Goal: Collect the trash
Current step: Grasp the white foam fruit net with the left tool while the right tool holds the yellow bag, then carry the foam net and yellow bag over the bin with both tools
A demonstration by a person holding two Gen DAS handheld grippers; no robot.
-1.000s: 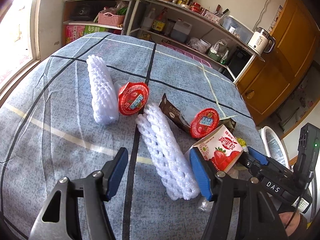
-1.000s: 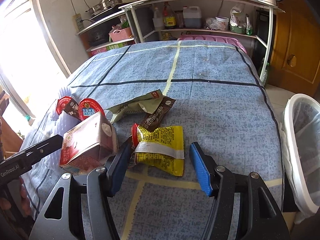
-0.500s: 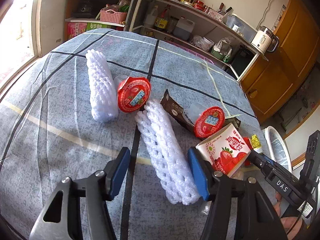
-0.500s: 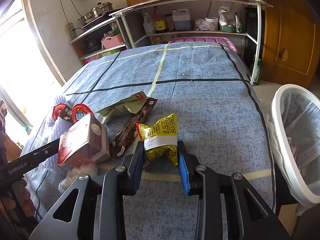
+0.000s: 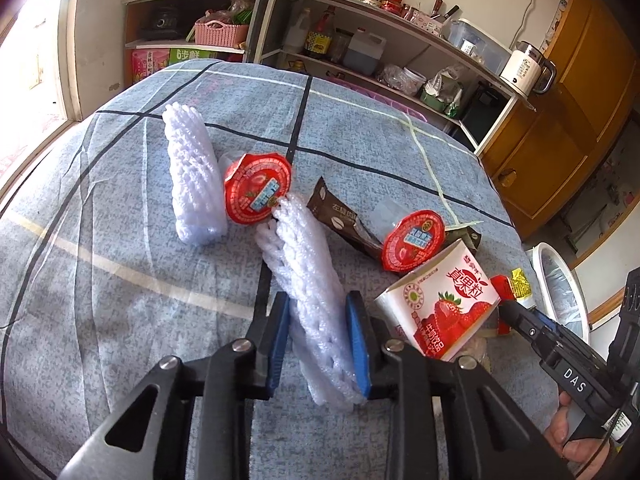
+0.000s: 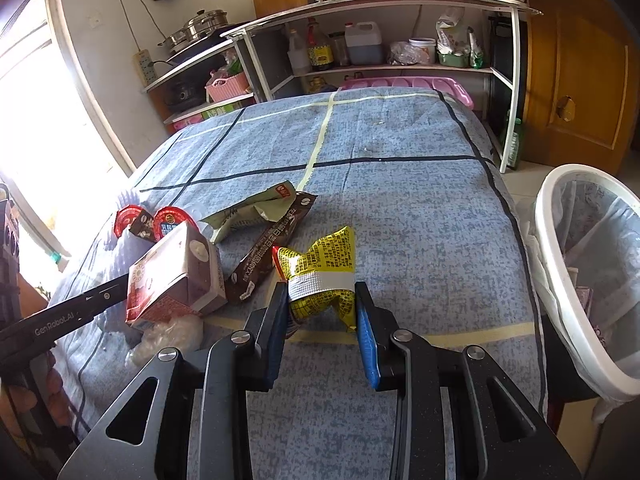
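Observation:
My left gripper (image 5: pixel 318 316) is shut on a white foam net sleeve (image 5: pixel 312 280) that lies on the blue cloth. My right gripper (image 6: pixel 322 304) is shut on a crumpled yellow snack packet (image 6: pixel 324 272), held just above the cloth. A strawberry milk carton (image 5: pixel 444 312) lies right of the left gripper, also in the right wrist view (image 6: pixel 172 280). Two red-lidded cups (image 5: pixel 258 188) (image 5: pixel 414 240), a brown wrapper (image 5: pixel 344 220), a second foam sleeve (image 5: pixel 192 176) and a green wrapper (image 6: pixel 252 212) lie around. A white lined bin (image 6: pixel 588 272) stands at the right.
The table (image 6: pixel 420 208) under the blue checked cloth drops off at its right edge beside the bin. Shelves with bottles and pots (image 6: pixel 360 48) stand behind it. A wooden cabinet (image 6: pixel 580 64) is at the back right. A clear plastic scrap (image 6: pixel 168 336) lies near the carton.
Both grippers have closed: the left on the foam net sleeve, the right on the yellow packet, which has lifted a little and crumpled between the fingers.

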